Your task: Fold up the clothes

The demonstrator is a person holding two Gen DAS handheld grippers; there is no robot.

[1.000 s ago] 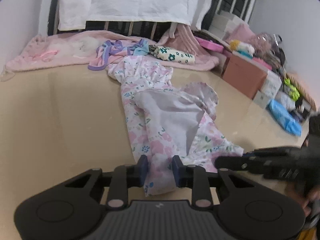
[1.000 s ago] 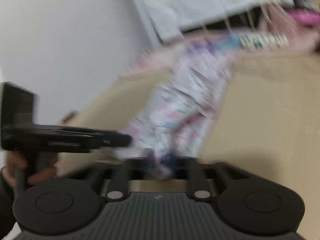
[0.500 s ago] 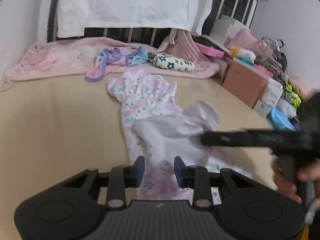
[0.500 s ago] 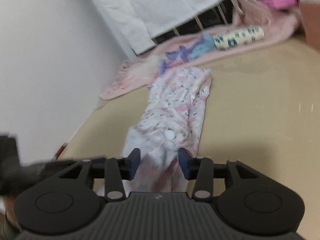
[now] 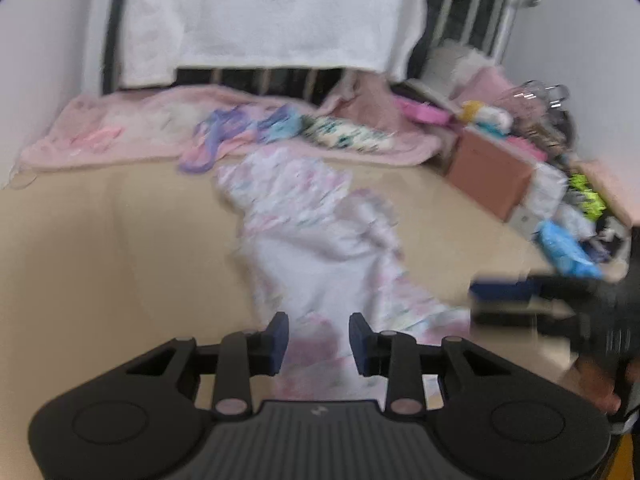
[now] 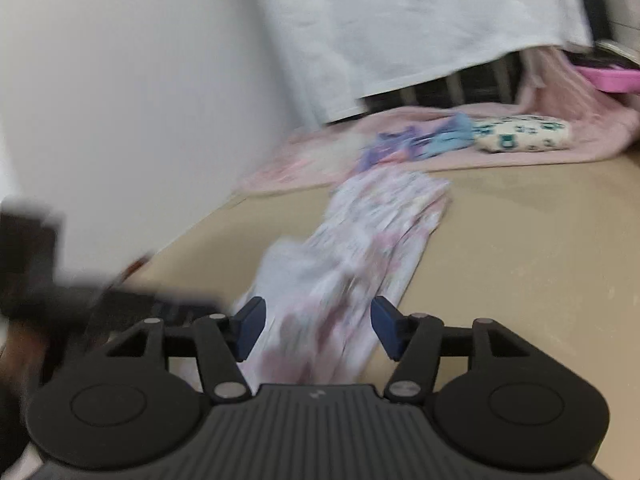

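Both views blurred w/ motion. Beige counter [image 5: 100,248] fills the middle of each frame, w/ a white wall behind it. A white sheet [image 5: 280,16] hangs across the top of the frame in the left wrist view; it also shows at upper right in the right wrist view [image 6: 420,20]. Under it, a pink blanket [image 5: 132,132] lies along the far edge of the counter.

Floral garment [image 5: 316,248], pale pink/white, lies spread lengthwise down the frame centre on the counter, its far end near the blanket and its near end reaching under both grippers; in the right wrist view [image 6: 360,248] it runs from centre down to the bottom.

Right side of the left view: brown box [image 5: 492,176] and a heap of mixed items, details too blurred to tell. On the blanket: purple/blue clothes [image 5: 240,128] and, just right of them, a rolled white cloth w/ green flowers [image 5: 348,136].

Left gripper [image 5: 318,338]: fingers apart, garment visible btwn them, not pinched. Right gripper [image 6: 318,328]: fingers spread wide, cloth below the gap, nothing clamped. Right gripper also shows at lower right of the left view, w/ a hand [image 5: 600,384] on its handle.
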